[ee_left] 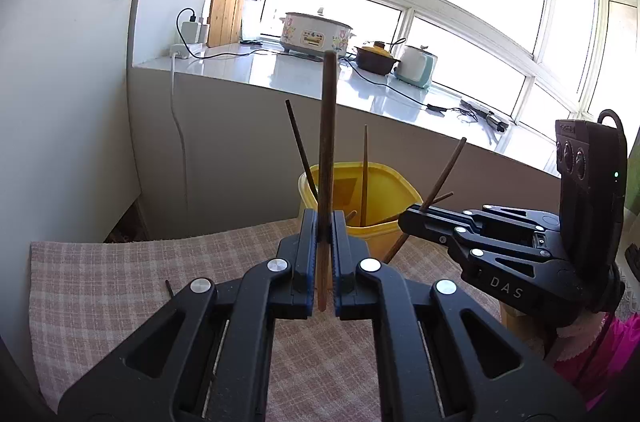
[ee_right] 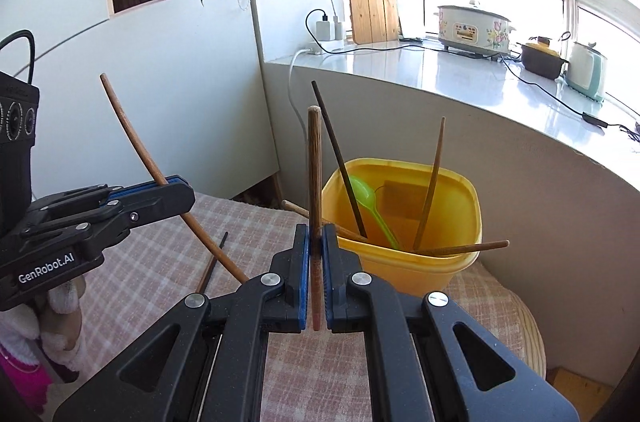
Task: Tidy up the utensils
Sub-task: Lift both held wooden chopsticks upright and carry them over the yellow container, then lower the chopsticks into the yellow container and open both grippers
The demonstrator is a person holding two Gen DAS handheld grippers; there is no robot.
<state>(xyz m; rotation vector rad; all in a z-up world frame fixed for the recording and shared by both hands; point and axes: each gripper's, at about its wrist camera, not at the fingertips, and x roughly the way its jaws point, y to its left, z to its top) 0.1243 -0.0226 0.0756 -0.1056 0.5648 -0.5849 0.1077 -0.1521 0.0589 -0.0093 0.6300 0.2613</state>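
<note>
You are gripping a brown chopstick (ee_left: 326, 158) in the left tool (ee_left: 324, 254); the right tool (ee_right: 316, 262) is clamping another chopstick (ee_right: 314, 174), both just beside the yellow tub (ee_right: 432, 262).

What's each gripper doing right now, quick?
Left gripper: closed on a brown chopstick.
Right gripper: closed on another brown chopstick.

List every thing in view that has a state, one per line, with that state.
Left gripper: jaws shut on a brown chopstick, held upright.
Right gripper: jaws shut on a second brown chopstick, upright.
Yellow tub: open, no lid, standing on the checked cloth.
Green spoon: inside the tub, leaning.
Dark chopstick: in the tub, leaning.
Loose chopstick: lying on the cloth.
</note>
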